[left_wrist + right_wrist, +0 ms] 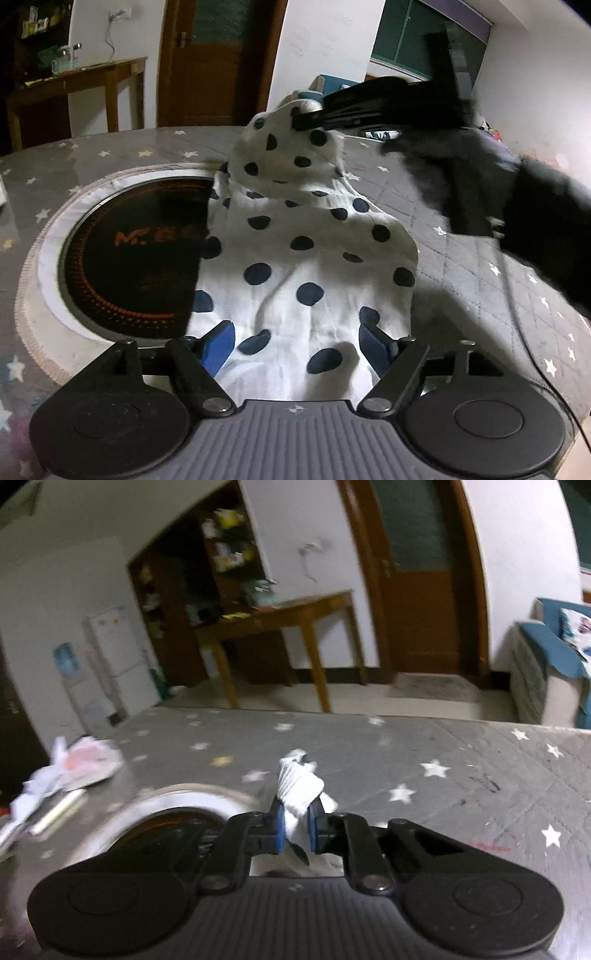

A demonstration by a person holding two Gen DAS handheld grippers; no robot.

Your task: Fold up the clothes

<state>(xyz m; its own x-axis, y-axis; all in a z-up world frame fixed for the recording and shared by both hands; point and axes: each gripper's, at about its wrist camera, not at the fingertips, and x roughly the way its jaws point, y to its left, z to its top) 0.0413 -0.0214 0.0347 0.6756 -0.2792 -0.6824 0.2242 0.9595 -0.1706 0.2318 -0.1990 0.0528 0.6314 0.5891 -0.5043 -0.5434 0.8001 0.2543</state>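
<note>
The cooktop (129, 254), a glossy black disc ringed in white, bears orange lettering starting "M"; the rest is unreadable. A white, dark-dotted soft garment (306, 258) lies mid-tabletop on the quilted grey star-print cover (480, 280), overlapping the cooktop. Left gripper (297, 345) spread over it; right gripper (295, 829) pinches its ribbed edge.

Your left hand-held gripper (297, 345) has matte black linkage arms, silver pivot screws, round black discs either side of a ribbed grey plate with a small star mark, and blue finger pads (218, 349). Your right hand-held gripper (295, 829) looks the same. You wear a fuzzy black glove (469, 177) and dark sleeve (550, 229).
</note>
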